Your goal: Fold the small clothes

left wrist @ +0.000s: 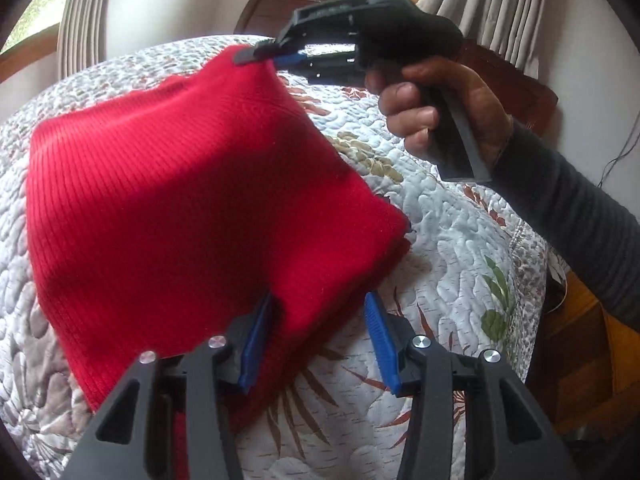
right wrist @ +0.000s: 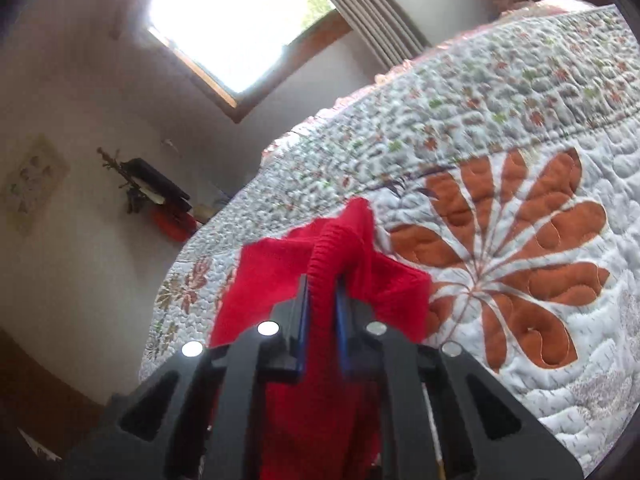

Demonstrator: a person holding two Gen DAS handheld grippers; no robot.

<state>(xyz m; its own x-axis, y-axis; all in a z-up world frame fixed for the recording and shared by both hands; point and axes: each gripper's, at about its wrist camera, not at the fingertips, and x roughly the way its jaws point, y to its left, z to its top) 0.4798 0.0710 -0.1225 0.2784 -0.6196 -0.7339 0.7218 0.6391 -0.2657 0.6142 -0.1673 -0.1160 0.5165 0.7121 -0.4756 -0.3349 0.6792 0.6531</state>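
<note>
A red ribbed knit garment (left wrist: 180,200) lies folded on the floral quilted bed (left wrist: 440,260). In the left wrist view my left gripper (left wrist: 320,320) is open, its blue pads (left wrist: 380,344) spread on either side of the garment's near edge. The right gripper (left wrist: 256,56), held by a hand (left wrist: 440,112), pinches the garment's far corner and lifts it slightly. The right wrist view shows the right gripper (right wrist: 322,284) shut on a bunched ridge of the red garment (right wrist: 276,272), with the quilt (right wrist: 520,160) beyond.
A dark sleeve (left wrist: 580,216) reaches in from the right. A wooden headboard (left wrist: 280,4) and curtains (left wrist: 84,12) stand behind the bed. Wooden furniture (left wrist: 580,340) sits off the bed's right edge. A wall shelf with items (right wrist: 156,192) hangs below a window (right wrist: 240,20).
</note>
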